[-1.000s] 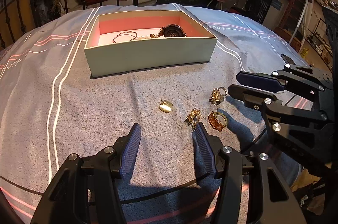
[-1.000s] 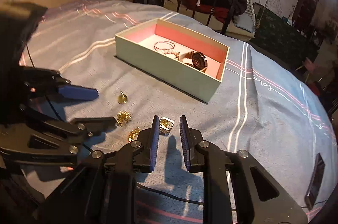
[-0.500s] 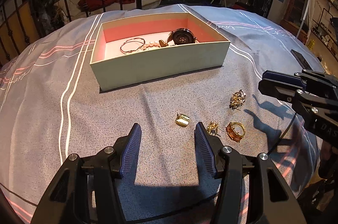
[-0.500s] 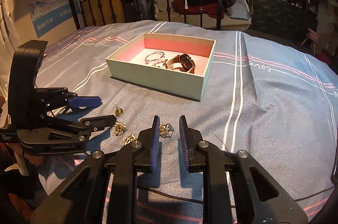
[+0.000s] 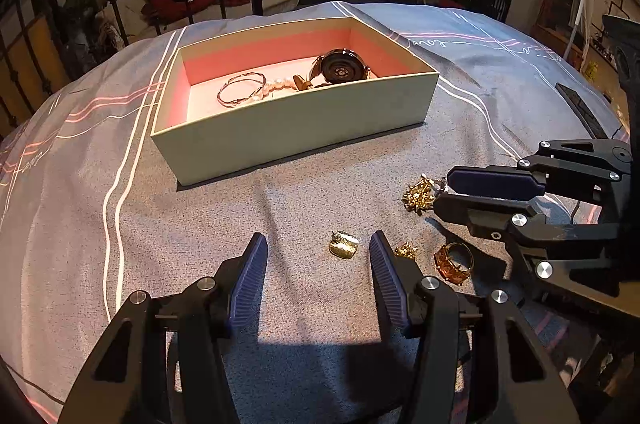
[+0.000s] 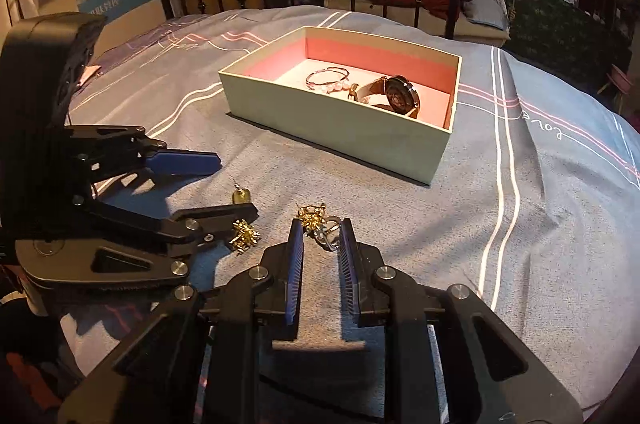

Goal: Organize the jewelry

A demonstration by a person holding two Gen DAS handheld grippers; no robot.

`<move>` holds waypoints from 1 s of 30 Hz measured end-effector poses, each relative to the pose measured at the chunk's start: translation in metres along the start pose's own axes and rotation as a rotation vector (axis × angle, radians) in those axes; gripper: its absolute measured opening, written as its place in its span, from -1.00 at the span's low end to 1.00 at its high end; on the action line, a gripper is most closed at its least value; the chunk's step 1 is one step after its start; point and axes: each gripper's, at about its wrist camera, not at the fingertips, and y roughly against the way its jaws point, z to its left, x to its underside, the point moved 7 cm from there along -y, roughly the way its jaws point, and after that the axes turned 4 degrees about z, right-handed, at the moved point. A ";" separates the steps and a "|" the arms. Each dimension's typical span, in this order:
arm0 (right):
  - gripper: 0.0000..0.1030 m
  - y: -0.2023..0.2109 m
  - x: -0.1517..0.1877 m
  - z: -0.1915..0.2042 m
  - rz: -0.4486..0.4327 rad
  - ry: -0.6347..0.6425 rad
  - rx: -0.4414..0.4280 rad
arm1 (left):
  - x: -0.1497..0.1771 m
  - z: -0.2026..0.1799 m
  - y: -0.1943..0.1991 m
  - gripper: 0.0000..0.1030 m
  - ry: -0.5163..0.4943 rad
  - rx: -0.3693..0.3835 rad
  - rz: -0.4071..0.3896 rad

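Between the right gripper's [image 6: 320,236] narrowly parted fingertips lay a gold cluster earring [image 6: 316,220], ungripped. Closing off-centre could flick it away. The left gripper [image 5: 318,250] gaped half-wide, empty, beside the gold pendant [image 5: 343,249].

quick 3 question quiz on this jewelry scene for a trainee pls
1. True or false: the watch lies inside the box.
2. Which gripper has the square gold pendant just ahead of its open fingers? A left gripper B right gripper
3. Fill in: the amber ring lies on the ____, outside the box.

Key
1. True, next to the pearl bracelet.
2. A. The right gripper, jaws narrow, is at the gold cluster with silver ring.
3. Bedspread.
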 end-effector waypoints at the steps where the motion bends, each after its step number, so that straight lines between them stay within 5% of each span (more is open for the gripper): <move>1: -0.62 -0.001 0.001 -0.003 0.006 -0.007 -0.004 | 0.000 0.000 0.000 0.02 0.001 0.003 -0.001; 17: -0.60 -0.023 -0.012 0.008 0.074 0.149 0.018 | -0.001 0.002 -0.003 0.03 0.015 0.023 -0.001; 30: -0.71 -0.010 -0.020 -0.005 0.029 0.017 0.004 | 0.000 0.003 -0.003 0.04 0.014 0.019 -0.002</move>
